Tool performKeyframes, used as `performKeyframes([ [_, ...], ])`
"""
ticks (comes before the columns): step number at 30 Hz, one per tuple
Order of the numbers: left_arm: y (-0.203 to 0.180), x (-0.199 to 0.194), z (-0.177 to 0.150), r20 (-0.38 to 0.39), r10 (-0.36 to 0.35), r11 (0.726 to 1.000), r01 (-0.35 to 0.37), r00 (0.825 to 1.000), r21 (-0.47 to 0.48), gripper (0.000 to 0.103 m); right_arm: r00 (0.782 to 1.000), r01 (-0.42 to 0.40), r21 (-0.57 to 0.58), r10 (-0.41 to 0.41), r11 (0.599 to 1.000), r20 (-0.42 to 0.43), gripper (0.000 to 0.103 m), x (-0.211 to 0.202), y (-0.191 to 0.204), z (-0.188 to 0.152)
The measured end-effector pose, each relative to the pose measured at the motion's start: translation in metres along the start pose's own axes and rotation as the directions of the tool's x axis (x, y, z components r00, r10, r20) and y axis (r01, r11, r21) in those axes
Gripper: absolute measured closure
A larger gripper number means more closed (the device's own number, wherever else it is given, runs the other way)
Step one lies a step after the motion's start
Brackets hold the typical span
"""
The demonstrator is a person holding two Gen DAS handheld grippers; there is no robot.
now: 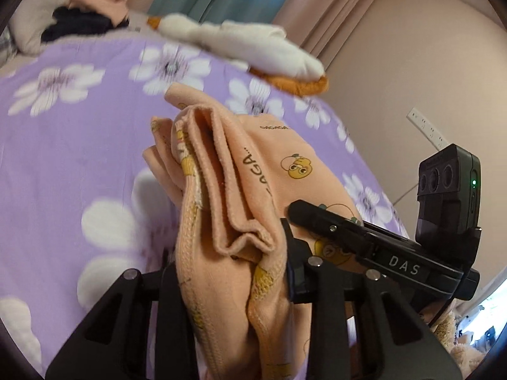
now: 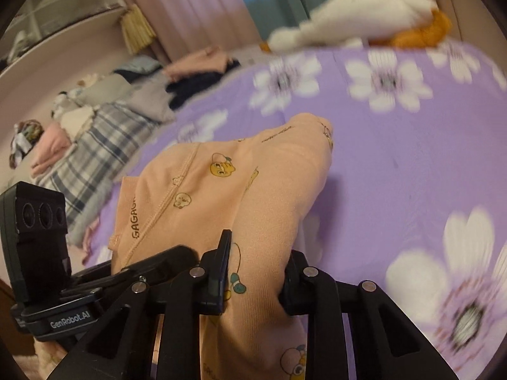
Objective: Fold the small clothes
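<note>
Jaws of both grippers, left (image 1: 233,272) and right (image 2: 253,281), pinch the peach garment (image 2: 228,190) above the bedspread (image 2: 396,158).

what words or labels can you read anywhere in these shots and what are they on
"DAS": white letters on the right gripper body, seen from the left wrist view.
"GenRobot.AI": label on the left gripper's base, seen from the right wrist view.
"GAGAGA": partly cut off, printed repeatedly on the peach garment both grippers clamp.
Smaller prints higher on the garment are too blurred to read.
</note>
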State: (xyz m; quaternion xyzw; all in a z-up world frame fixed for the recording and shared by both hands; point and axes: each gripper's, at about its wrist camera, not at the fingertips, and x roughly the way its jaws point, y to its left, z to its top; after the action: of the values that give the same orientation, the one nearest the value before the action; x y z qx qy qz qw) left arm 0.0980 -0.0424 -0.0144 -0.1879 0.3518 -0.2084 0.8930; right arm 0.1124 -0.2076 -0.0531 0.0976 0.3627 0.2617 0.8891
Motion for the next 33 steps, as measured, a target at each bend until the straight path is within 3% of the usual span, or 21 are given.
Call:
performKeyframes([
  [4, -0.003, 0.026, 0.014, 0.024, 0.028, 1.0, -0.028, 0.999, -0.001, 0.071, 0.999, 0.02, -0.042, -0.018, 0.999, 0.038, 0.076, 0.003, -0.009, 0.021],
  [8, 0.005, 0.052, 0.009, -0.005, 0.082, 0.997, -0.082, 0.997, 0.001, 0.071, 0.998, 0.055, -0.077, -0.052, 0.995, 0.04, 0.076, 0.023, -0.021, 0.028],
  [16, 0.03, 0.105, -0.008, -0.145, 0.192, 0.98, -0.198, 0.971, -0.026, 0.069, 0.993, 0.075, -0.026, -0.077, 0.997, -0.088, 0.076, 0.074, -0.058, 0.016],
  [18, 0.032, 0.111, -0.011, -0.167, 0.226, 0.972, -0.233, 0.96, -0.026, 0.064, 0.989, 0.089, -0.009, -0.09, 0.996, -0.122, 0.076, 0.082, -0.064, 0.013],
  [21, 0.032, 0.109, -0.012, -0.171, 0.232, 0.969, -0.243, 0.958, -0.043, 0.061, 0.986, 0.095, 0.014, -0.092, 0.995, -0.139, 0.074, 0.082, -0.068, 0.011],
  [25, 0.028, 0.098, -0.01, -0.171, 0.239, 0.967, -0.25, 0.956, -0.048, 0.04, 0.978, 0.158, 0.02, -0.153, 0.987, -0.139, 0.056, 0.074, -0.067, 0.009],
  [29, 0.012, 0.065, -0.003, -0.082, 0.264, 0.963, -0.268, 0.961, -0.031, 0.019, 0.977, 0.195, 0.03, -0.191, 0.98, -0.095, 0.041, 0.053, -0.066, 0.01],
  [31, 0.002, 0.043, 0.001, -0.025, 0.268, 0.963, -0.268, 0.963, -0.028, 0.004, 0.978, 0.203, 0.033, -0.2, 0.979, -0.063, 0.032, 0.035, -0.063, 0.011],
  [33, -0.005, 0.026, 0.002, 0.012, 0.272, 0.962, -0.272, 0.962, -0.028, 0.001, 0.977, 0.212, 0.03, -0.211, 0.977, -0.037, 0.028, 0.023, -0.06, 0.013],
])
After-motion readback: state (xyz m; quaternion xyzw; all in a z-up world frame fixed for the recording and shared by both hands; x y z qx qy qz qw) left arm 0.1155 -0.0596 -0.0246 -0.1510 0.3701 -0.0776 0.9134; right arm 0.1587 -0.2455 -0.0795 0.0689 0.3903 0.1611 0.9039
